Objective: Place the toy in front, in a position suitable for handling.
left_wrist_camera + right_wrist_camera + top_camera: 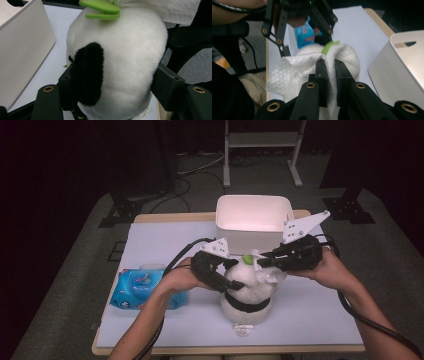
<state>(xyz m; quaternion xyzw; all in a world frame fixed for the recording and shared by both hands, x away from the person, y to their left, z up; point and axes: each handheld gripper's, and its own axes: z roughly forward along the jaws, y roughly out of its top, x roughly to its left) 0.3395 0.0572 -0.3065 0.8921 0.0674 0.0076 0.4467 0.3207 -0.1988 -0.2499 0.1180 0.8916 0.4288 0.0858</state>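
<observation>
A white plush panda (248,292) with a black band and a green leaf on its head sits at the middle of the table. My left gripper (220,270) is shut on the panda's head (125,57), one jaw by the black ear (87,72) and one on the far side. My right gripper (260,261) is shut on a white wipe (294,70) and presses it on the top of the head, beside the green leaf (329,46). The wipe (172,10) drapes over the head's upper right in the left gripper view.
A white plastic bin (253,217) stands just behind the panda, close to both grippers. A blue pack of wipes (135,289) lies at the left of the white table mat (310,310). Black cables trail from both hands toward the table's front.
</observation>
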